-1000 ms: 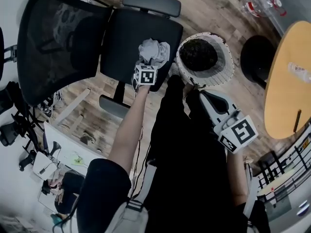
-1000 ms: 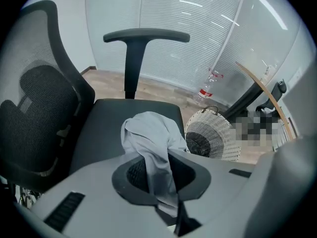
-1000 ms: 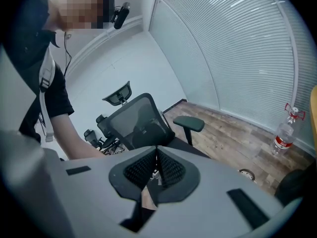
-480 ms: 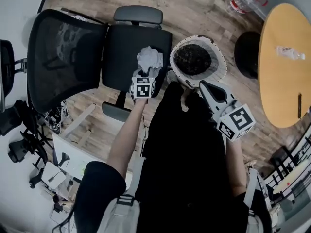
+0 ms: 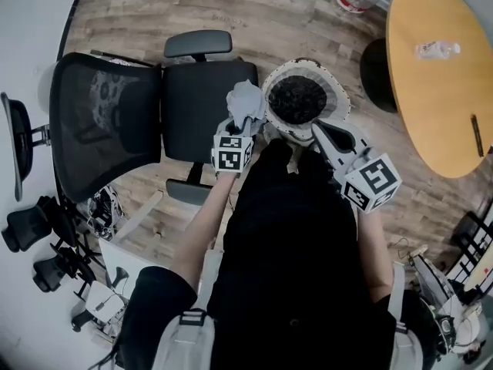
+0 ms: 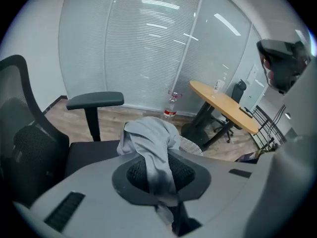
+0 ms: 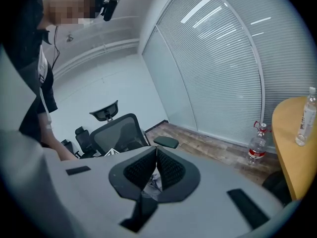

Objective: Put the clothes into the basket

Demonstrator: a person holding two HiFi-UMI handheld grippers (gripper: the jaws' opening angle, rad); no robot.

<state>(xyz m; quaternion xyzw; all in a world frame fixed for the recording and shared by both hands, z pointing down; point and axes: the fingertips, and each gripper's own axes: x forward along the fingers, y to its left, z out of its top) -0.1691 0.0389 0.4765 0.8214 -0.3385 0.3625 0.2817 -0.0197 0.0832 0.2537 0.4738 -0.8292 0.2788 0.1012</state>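
Here left gripper (image 6: 159,175) clamps grey cloth (image 6: 151,138) just beside basket (image 5: 337,91); right gripper (image 7: 156,155) jaws meet, empty; bottle (image 7: 258,145) red label unreadable

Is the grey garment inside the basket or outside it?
Outside. The grey garment hangs from the left gripper, shut on it, beside the basket rim.

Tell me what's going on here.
A person with a gripper in each hand is putting clothes into a basket. The left gripper holds a grey garment in its jaws, above the edge of the chair seat and beside the basket's rim. The right gripper hovers at the basket's near side, jaws together and empty. A dark heap lies in the basket.
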